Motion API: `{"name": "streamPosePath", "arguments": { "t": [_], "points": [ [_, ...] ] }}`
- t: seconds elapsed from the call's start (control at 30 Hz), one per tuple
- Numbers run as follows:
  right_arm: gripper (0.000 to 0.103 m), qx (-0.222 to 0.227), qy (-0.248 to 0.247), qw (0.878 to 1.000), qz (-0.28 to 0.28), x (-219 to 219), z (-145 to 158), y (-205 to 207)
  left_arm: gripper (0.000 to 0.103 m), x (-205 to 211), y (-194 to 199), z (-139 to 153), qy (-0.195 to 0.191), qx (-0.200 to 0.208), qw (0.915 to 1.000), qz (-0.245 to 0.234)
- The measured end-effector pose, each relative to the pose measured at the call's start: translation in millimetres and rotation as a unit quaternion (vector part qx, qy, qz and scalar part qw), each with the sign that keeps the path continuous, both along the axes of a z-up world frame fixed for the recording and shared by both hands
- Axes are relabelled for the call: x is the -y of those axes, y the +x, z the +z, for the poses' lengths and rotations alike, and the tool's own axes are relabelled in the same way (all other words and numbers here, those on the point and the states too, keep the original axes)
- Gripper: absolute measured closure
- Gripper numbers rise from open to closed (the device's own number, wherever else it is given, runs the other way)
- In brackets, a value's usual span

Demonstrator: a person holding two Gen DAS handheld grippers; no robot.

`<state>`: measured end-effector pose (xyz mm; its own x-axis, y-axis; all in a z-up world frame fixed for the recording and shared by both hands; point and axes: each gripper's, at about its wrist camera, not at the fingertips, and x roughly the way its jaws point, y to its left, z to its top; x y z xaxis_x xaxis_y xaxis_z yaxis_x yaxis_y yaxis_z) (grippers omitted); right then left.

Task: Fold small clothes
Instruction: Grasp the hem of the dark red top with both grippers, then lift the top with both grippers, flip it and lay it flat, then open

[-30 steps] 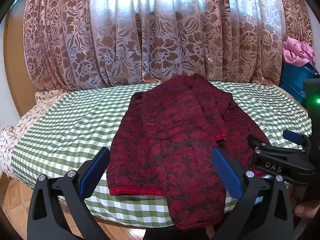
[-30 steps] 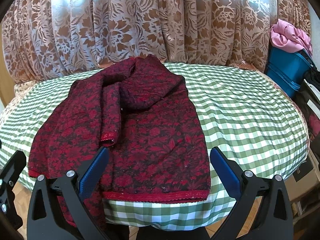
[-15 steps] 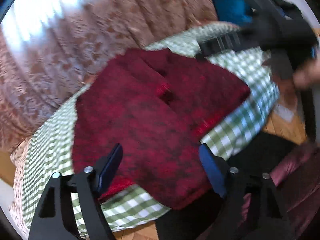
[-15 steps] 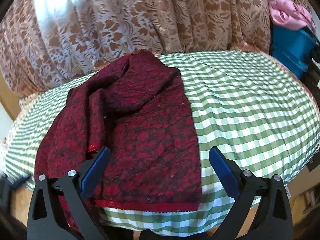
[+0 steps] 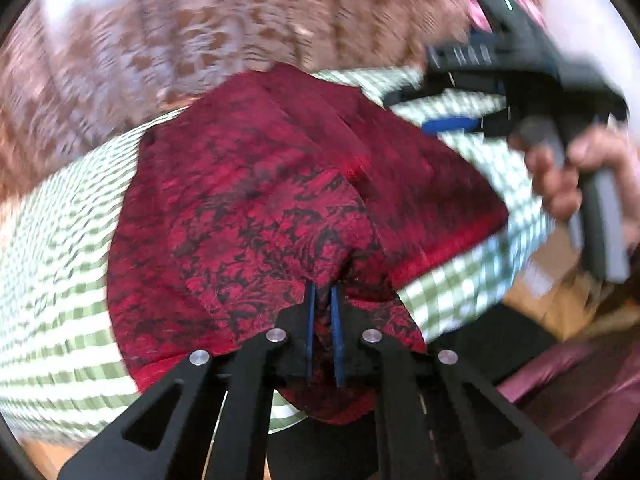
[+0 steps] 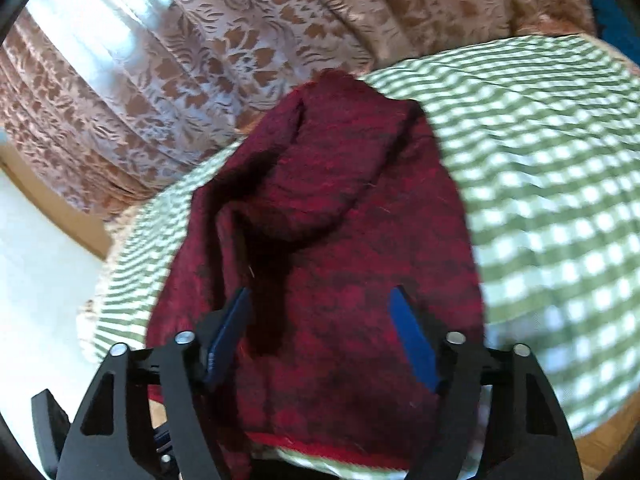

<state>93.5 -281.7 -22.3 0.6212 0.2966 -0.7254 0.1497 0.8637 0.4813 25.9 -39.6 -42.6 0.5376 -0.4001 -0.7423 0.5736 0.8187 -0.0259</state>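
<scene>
A dark red floral garment (image 5: 248, 200) lies folded lengthwise on the green checked table (image 5: 52, 280), its near end hanging over the front edge. My left gripper (image 5: 322, 296) points down at that near end. Its jaws are closing, and the blue pads pinch a raised ridge of the red fabric. In the right wrist view the garment (image 6: 340, 200) runs away from my right gripper (image 6: 319, 292). That gripper's jaws are closing with the cloth spread between and below the pads, which stand well apart. A hand (image 5: 560, 176) holds the right gripper (image 5: 420, 110) above the table's right side.
A brown floral curtain (image 6: 240, 40) hangs right behind the table (image 6: 560, 160). A blue bin (image 6: 612, 12) stands at the far right. Wooden floor (image 5: 560, 304) shows beyond the table's front edge. The checked cloth to the right of the garment is bare.
My left gripper tipped down onto the garment's near end and its wide jaws came together on the fabric. My right gripper swung left over the garment and its jaws narrowed.
</scene>
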Motion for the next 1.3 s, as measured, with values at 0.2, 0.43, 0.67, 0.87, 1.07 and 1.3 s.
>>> {"name": "streamPosePath", "arguments": {
  "t": [0.2,0.43,0.67,0.87,1.07,1.3],
  "points": [
    [0.044,-0.009,0.062,0.996,0.067,-28.7,-2.8,45.5,0.097,-75.3,46.6,42.1,-0.140,-0.010,0.9845,0.104],
    [0.092,-0.036,-0.007,0.992,0.120,-74.7,-15.1,77.7,0.098,-152.4,116.0,66.0,-0.193,0.009,0.9563,0.219],
    [0.092,0.069,-0.055,0.994,0.070,-2.6,73.6,58.8,0.103,-233.4,200.5,75.1,-0.189,0.011,0.9217,0.338],
    [0.092,0.095,-0.043,0.989,-0.101,147.7,119.0,63.1,0.103,-280.9,258.9,58.3,-0.150,-0.013,0.8947,0.421],
    [0.092,0.060,-0.037,0.973,-0.220,255.9,107.5,93.4,0.103,-313.2,305.9,41.8,-0.113,-0.033,0.8647,0.488],
    [0.026,0.025,0.014,0.952,-0.305,334.3,69.1,117.9,0.085,-341.5,342.9,27.1,-0.054,-0.060,0.8289,0.554]
  ]
}}
